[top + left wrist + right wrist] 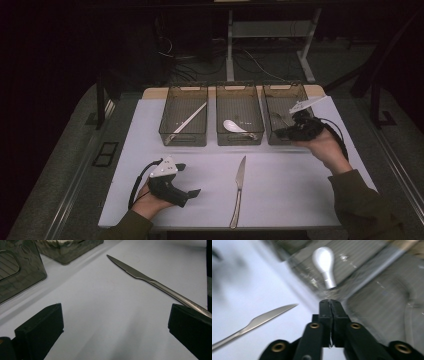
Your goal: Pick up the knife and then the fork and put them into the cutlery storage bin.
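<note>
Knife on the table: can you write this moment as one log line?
knife: lying on mat, untouched | left tool: open, beside knife | right tool: shut, empty, by right bin

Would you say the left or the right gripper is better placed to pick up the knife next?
Probably the left. The left gripper rests open on the table beside the knife, whose handle lies by one of its jaws. The right gripper is shut, up at the right bin.

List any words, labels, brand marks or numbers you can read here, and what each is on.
None can be read.
Grey plate on the left gripper: small dark marks, too small to read.
Knife handle: tiny dots in the left gripper view, illegible.
Three bins: no label shows.
</note>
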`<move>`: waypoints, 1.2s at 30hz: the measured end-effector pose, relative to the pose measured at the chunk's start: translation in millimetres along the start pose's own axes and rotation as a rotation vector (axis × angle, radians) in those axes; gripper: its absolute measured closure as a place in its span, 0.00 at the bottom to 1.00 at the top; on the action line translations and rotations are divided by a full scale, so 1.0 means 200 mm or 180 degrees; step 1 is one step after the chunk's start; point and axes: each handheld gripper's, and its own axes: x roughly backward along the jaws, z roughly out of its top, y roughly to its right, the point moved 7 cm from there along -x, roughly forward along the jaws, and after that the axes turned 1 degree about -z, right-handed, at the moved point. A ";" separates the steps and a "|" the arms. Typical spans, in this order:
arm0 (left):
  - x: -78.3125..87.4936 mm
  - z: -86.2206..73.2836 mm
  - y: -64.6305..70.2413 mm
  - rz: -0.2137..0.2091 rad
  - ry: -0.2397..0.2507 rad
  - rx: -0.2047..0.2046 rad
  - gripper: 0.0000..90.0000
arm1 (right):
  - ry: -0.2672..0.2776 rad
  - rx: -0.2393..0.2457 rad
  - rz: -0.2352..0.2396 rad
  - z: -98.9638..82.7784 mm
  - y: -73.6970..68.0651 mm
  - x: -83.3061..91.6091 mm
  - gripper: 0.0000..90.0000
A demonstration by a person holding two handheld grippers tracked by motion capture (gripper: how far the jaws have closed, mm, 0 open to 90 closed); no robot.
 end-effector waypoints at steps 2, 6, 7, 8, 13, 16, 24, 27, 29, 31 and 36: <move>0.00 0.00 0.00 0.0002 -0.0006 0.0003 0.00 | -0.0037 0.0066 0.0060 -0.03 -0.06 -0.02 0.99; 0.00 0.00 0.00 0.0006 -0.0009 0.0007 0.00 | -0.0109 0.0212 0.0162 -0.08 -0.18 -0.05 0.99; 0.00 0.00 0.00 0.0008 -0.0007 0.0007 0.00 | -0.0128 0.0246 0.0173 -0.09 -0.21 -0.06 0.99; 0.00 0.00 0.00 0.0003 -0.0008 0.0006 0.00 | -0.0135 0.0275 0.0201 -0.10 -0.23 -0.07 0.99; 0.00 0.00 -0.01 0.0003 -0.0010 -0.0008 0.00 | -0.0185 0.0372 0.0288 -0.14 -0.34 -0.11 0.99; 0.00 0.00 -0.01 0.0002 -0.0009 -0.0028 0.00 | -0.0231 0.0430 0.0364 -0.17 -0.42 -0.14 0.99; 0.00 -0.01 -0.01 -0.0020 0.0005 0.0006 0.00 | -0.0364 0.0642 0.0632 -0.23 -0.64 -0.22 0.99; 0.00 -0.01 -0.01 -0.0013 0.0011 0.0009 0.00 | -0.0409 0.0836 0.0700 -0.23 -0.71 -0.25 0.99; 0.00 0.00 -0.01 -0.0009 0.0017 0.0013 0.00 | -0.0437 0.0877 0.0748 -0.23 -0.76 -0.28 0.99; 0.00 0.00 0.00 -0.0009 0.0003 0.0003 0.00 | -0.0481 0.0981 0.0769 -0.24 -0.79 -0.32 0.99; 0.00 0.00 0.00 0.0005 -0.0018 -0.0016 0.00 | -0.0604 0.1058 0.0790 -0.27 -0.85 -0.39 1.00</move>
